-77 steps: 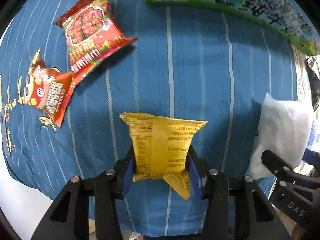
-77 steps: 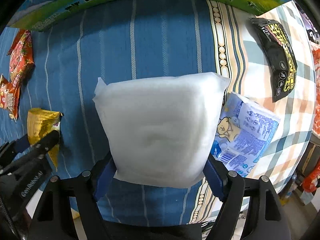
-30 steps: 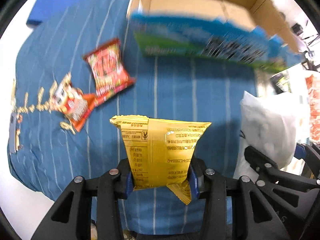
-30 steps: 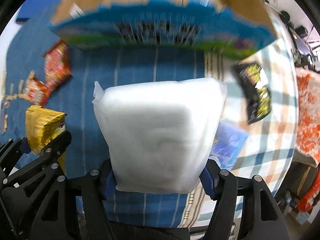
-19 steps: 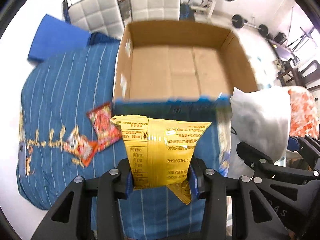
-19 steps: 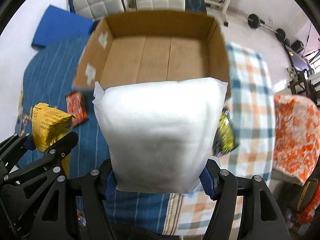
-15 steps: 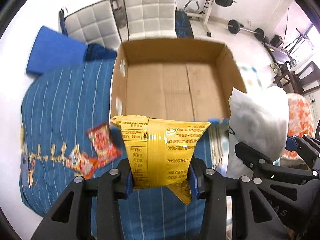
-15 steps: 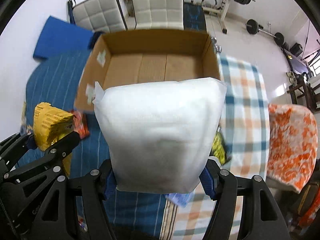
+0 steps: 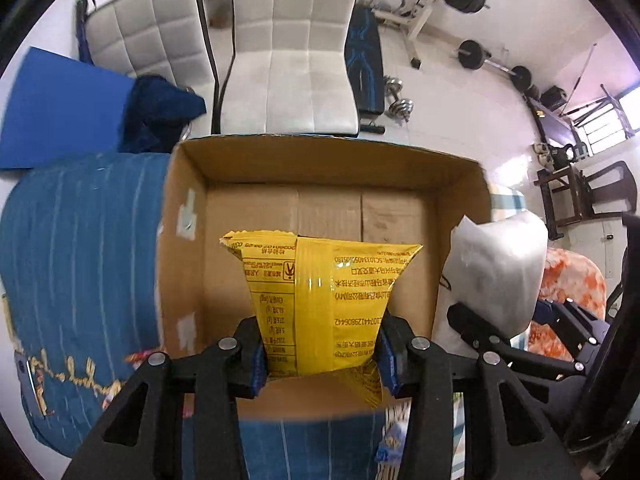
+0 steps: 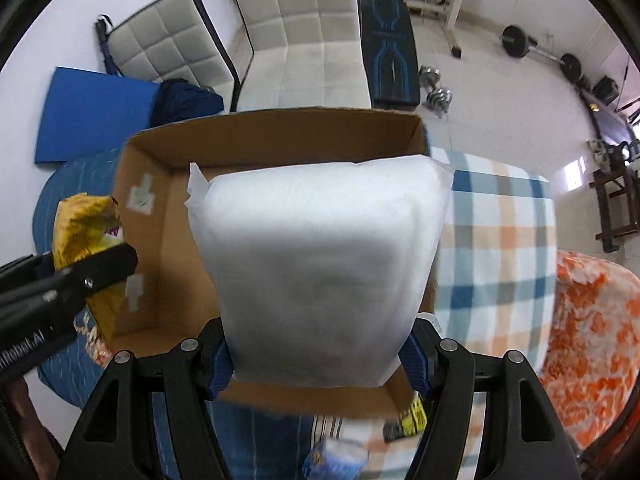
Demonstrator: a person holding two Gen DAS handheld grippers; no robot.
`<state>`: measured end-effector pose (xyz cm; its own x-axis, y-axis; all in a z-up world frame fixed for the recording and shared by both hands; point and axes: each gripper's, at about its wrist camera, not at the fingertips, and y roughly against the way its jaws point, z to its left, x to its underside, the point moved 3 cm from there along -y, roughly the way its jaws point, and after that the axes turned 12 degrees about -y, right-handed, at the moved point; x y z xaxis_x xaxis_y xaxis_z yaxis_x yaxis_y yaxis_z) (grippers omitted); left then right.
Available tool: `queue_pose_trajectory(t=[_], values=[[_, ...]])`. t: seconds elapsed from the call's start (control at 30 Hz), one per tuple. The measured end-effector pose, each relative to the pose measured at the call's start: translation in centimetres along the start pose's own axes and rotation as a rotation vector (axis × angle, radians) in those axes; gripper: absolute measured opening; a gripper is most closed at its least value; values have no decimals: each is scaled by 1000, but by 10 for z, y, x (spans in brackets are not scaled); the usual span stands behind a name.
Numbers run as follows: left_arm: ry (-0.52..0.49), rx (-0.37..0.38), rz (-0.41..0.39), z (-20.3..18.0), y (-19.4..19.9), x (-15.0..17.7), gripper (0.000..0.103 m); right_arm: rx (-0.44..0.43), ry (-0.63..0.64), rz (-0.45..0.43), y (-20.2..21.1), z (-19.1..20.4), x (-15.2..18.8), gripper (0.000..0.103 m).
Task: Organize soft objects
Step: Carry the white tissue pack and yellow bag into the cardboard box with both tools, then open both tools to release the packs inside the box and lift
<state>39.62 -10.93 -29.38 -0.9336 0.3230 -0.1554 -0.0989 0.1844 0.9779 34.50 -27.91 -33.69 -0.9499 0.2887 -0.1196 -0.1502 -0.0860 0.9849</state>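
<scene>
My left gripper (image 9: 320,354) is shut on a yellow snack packet (image 9: 320,300) and holds it above the open cardboard box (image 9: 188,272), whose brown floor is bare. My right gripper (image 10: 316,360) is shut on a big white soft pack (image 10: 316,272) and holds it over the same box (image 10: 160,208). The white pack also shows at the right of the left wrist view (image 9: 496,272). The yellow packet shows at the left of the right wrist view (image 10: 88,256).
The box sits on a blue striped cloth (image 9: 80,248) beside a checked cloth (image 10: 496,248). A black-and-yellow packet (image 10: 408,420) and a blue pack (image 10: 336,460) lie below the box. White chairs (image 9: 292,48), an orange-patterned cloth (image 10: 592,340) and gym weights stand beyond.
Both grippers have risen from the cloth and moved forward over the box, each still holding its item. The red snack packets have dropped almost out of view.
</scene>
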Motion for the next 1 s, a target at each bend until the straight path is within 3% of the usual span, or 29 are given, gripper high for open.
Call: queue_pose_trajectory(t=[0.23,0.43,0.53,0.67,1.0], values=[[68,118,147,10,-83,-42,40,23,-4,94,-70,-3,-34,70],[62,103,208,9,-125,-56,41,56,-1,146,-106,-2,-48,71],[71,116,227,9,-138,-59,41,87,15,139,-113,-1,-50,71],[100,153,237,14,-146,-62,41,63,14,152,-116,-1,-51,71],[105,129,259,17,-155,-55,41,62,18,184,-138,-4,-49,72]])
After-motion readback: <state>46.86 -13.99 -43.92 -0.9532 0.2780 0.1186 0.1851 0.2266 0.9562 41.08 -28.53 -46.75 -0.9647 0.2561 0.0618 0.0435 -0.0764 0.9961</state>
